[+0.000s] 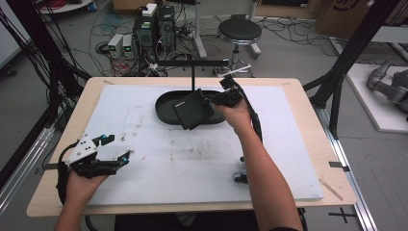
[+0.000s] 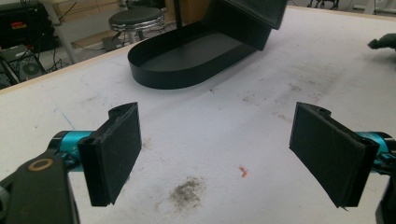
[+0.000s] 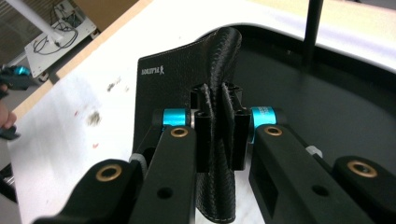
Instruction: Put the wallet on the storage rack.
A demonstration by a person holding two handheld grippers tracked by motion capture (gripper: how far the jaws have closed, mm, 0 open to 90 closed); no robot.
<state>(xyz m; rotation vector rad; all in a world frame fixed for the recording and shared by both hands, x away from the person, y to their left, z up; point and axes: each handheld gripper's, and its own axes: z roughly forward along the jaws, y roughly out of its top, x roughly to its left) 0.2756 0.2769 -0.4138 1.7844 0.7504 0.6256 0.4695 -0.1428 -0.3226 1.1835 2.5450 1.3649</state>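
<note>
A: Where is the right hand-held gripper [image 1: 215, 100]?
B: Upper middle of the high view, over the right end of the tray [image 1: 166, 111]. Its jaws are pressed together on a black wallet [image 1: 192, 109].

A: How does the wallet sit in it?
B: In the right gripper view the wallet [image 3: 163, 93] stands pinched between the pads, its folded edge bulging up above them and its flat face spreading to the left, with small white lettering near the top corner. In the high view it hangs tilted at the gripper's left, its lower corner over the tray's near rim.

A: And the tray?
B: A black oval tray [image 2: 187, 65] with a thin black post [image 1: 193, 77] rising from its far side to a crossbar. It lies on the white mat [image 1: 144, 159] that covers the bench [image 1: 312, 115].

A: The left hand-held gripper [image 1: 116, 149]?
B: Lower left of the high view, low over the mat, jaws wide apart with nothing between them. In the left gripper view its pads [image 2: 116, 149] frame bare, smudged mat, the tray and wallet well beyond at the top.
</note>
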